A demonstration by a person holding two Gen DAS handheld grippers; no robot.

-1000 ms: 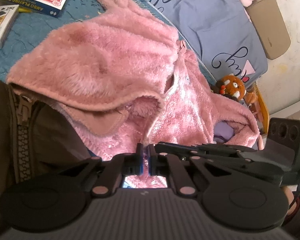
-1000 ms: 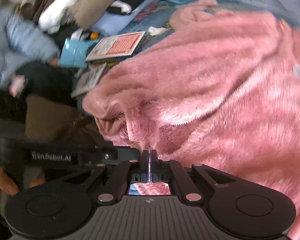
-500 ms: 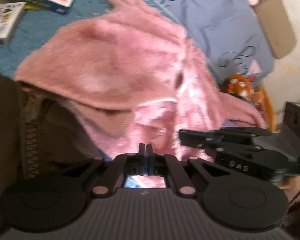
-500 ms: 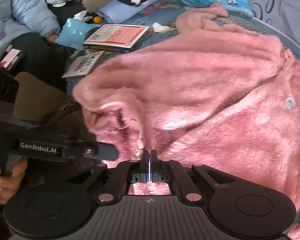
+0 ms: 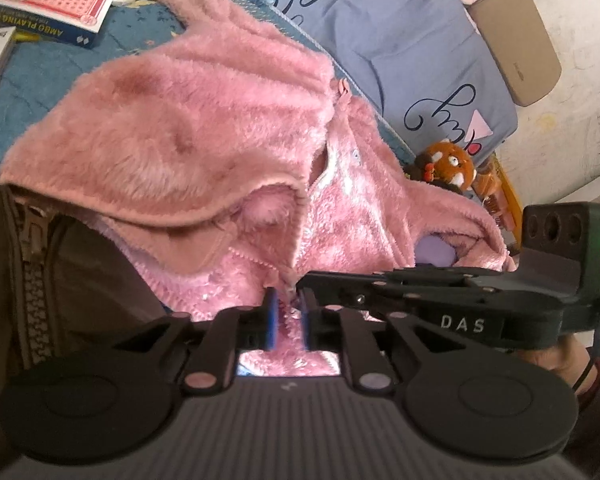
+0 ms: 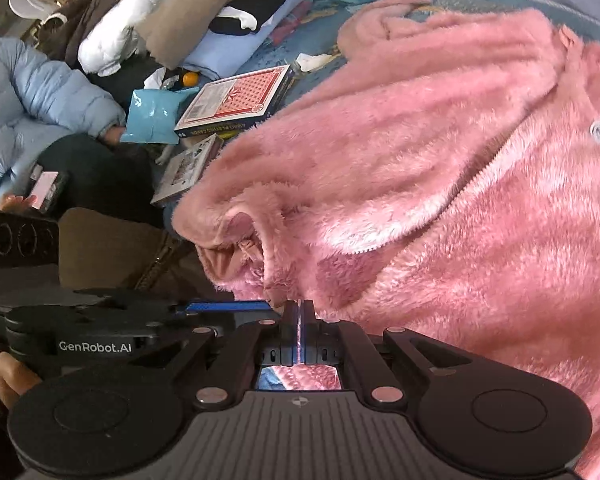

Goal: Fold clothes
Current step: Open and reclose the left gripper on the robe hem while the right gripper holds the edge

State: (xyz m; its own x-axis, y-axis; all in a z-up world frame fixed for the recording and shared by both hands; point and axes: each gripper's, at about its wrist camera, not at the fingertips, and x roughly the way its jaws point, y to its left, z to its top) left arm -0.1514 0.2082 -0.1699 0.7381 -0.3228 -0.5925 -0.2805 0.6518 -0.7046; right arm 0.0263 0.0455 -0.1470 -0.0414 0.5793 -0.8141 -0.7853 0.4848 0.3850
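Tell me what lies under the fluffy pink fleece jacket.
Blue quilted bedcover shows around the fluffy pink fleece jacket; a brown zipped garment passes beneath its edge. The rest underneath is covered.

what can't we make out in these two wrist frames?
- Near hem of the pink fleece garment: left wrist view, hidden under the left claw body.
- Whether the right claw pinches fleece: right wrist view, shut pads hide the contact.
- Card box print: cut off by the frame edge.
- Garment's right side: right wrist view, runs off the edge.
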